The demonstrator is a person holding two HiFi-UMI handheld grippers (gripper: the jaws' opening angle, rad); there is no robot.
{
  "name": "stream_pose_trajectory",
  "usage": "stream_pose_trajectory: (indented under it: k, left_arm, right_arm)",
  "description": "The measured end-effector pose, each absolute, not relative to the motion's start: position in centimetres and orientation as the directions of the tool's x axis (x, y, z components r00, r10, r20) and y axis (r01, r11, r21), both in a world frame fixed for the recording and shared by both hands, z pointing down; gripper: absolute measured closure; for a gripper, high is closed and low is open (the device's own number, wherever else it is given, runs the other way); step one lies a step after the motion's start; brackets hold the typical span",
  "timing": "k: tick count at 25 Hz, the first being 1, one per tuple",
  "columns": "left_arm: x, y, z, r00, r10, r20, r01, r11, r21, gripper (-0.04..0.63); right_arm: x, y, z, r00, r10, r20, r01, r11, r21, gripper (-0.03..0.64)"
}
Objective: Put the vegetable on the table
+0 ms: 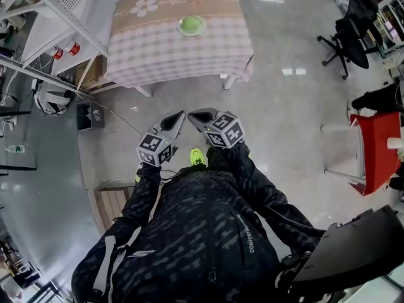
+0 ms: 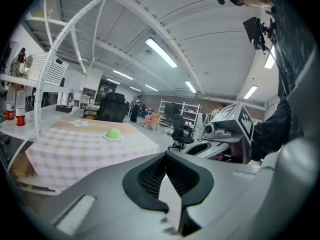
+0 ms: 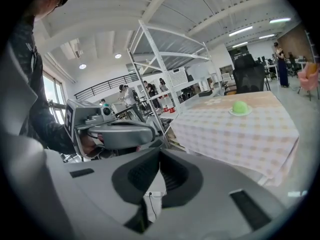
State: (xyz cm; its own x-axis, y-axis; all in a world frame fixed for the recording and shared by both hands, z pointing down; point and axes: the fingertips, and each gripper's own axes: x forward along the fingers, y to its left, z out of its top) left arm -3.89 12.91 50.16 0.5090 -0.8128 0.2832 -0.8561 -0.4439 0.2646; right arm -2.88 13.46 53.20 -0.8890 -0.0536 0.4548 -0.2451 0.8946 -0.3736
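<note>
Workshop floor with a cloth-covered table (image 1: 164, 52), the green vegetable (image 1: 190, 24) on a plate (image 1: 191, 34) midway between its side edges; left gripper (image 1: 180, 116) and right gripper (image 1: 194, 115), both closed and empty, hang well apart from it, and reaching in unopened could roll the vegetable off.

Table (image 1: 158, 49) in matt checked cloth; floor (image 1: 284, 125) glossy (polished smooth)

Counted in the workshop: 1 table (image 1: 177, 52) under checked cloth, 1 green vegetable (image 1: 190, 23), 1 plate (image 1: 190, 34), 2 grippers – left gripper (image 1: 179, 116), right gripper (image 1: 193, 115) – 2 red-banded bottles (image 2: 10, 106) (image 2: 20, 109), 1 white shelving rack (image 2: 50, 74), 1 red table (image 1: 372, 147).
</note>
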Motion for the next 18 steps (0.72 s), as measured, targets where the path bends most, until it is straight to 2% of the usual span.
stream_pose_trajectory:
  k: [13,18]
  left_arm:
    - [-3.9,15.8,51.4,0.527,-0.787,0.319,-0.844,-0.44,0.308,0.595]
    - [-3.9,14.3,49.9,0.514,-0.804,0.299,-0.852,-0.439,0.286,0.595]
  right_arm:
    - [-3.5,16.6,54.6,-0.875,0.017,0.484,-0.209,0.889,-0.408,0.617]
    - [-2.9,15.0,53.2,-0.885,0.003,0.466,-0.203,0.897,-0.392,0.617]
